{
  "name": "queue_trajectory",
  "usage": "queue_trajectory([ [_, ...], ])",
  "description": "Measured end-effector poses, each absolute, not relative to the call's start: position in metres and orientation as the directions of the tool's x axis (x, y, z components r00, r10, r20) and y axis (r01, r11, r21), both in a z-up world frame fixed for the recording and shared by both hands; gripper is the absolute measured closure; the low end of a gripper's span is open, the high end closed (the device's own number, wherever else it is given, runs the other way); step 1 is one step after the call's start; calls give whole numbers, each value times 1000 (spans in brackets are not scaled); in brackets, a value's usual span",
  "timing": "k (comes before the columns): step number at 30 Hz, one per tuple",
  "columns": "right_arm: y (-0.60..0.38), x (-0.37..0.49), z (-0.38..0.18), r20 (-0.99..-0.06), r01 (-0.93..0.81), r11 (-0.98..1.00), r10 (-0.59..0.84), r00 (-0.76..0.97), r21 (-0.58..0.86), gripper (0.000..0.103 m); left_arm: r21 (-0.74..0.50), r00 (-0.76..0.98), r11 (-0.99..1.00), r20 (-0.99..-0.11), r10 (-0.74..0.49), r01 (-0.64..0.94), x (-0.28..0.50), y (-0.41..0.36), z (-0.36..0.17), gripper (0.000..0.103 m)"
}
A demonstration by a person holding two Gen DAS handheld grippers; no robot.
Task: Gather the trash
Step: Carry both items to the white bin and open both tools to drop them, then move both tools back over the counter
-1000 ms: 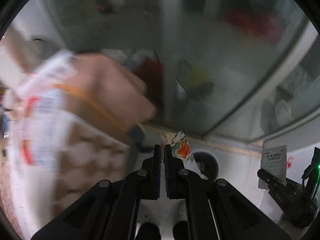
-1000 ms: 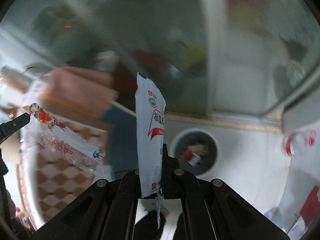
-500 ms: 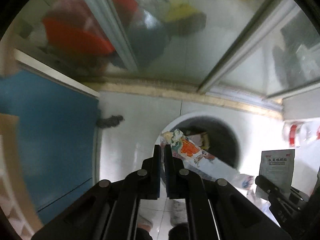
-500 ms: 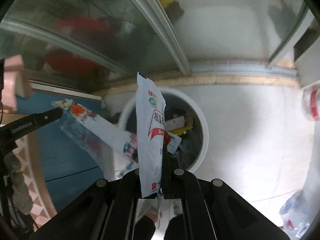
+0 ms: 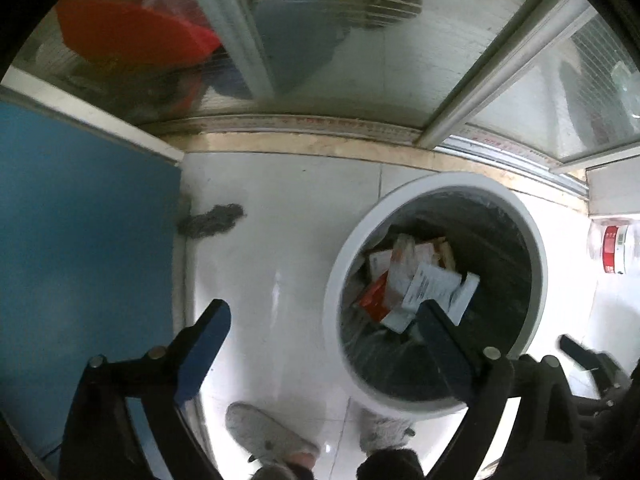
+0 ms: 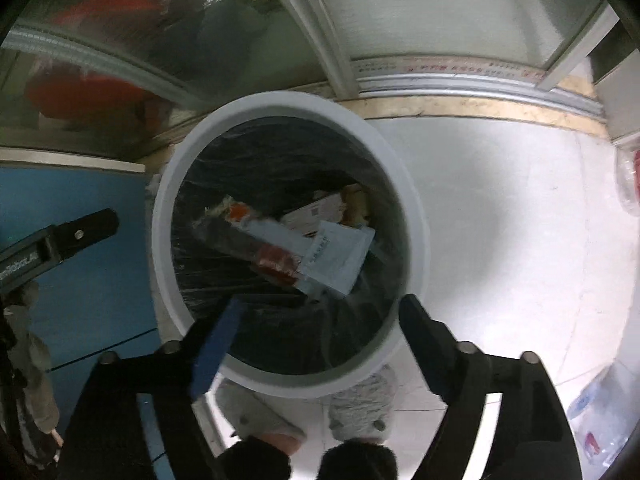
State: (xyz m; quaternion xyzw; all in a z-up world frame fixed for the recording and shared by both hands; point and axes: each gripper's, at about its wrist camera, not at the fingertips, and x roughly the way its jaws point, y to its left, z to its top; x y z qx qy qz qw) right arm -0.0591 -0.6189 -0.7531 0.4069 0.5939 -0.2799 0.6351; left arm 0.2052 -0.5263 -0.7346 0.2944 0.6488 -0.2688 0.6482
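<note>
Both wrappers (image 6: 316, 256) lie in bin (image 6: 416, 216), below spread jaws.

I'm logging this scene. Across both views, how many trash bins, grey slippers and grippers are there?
Trash bin: 1
Grey slippers: 2
Grippers: 2 (left gripper, right gripper, both open and empty)
Total: 5

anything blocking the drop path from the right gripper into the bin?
Nothing visible. The right gripper is open and empty above the white bin, whose mouth is uncovered. Wrappers already lie inside on the black liner. The left gripper is open too.
</note>
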Motion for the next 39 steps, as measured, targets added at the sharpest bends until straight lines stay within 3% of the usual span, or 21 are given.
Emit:
queue_trajectory([
  [1,-618,-59,-747,-988,839,523,107,112,152,1,54,40,679,-999,37,732,207,-523,-732,7],
  [9,-600,-52,-655,-999,818,576,-45,13,-15,0,112,150,652,-989,-4,750,184,-494,-625,0],
  [19,-564,-72,-440,-985,782,619,-169,46,-70,0,62,177,697,-980,-93,714,147,-459,-423,0],
  [25,-539,-88,-300,-966,768,638,-227,120,-55,0,5,180,717,-969,-168,697,126,-438,-315,0],
  [32,-514,-103,-186,-944,758,651,-221,246,45,0,-23,254,750,-934,-253,661,127,-417,-214,0],
  [36,-499,-93,-123,-861,689,698,-217,460,193,0,-18,359,781,-881,-308,625,146,-392,-159,0],
  [39,-478,-64,-83,-784,612,766,-254,566,194,0,9,477,840,-827,-299,542,173,-360,-124,0],
])
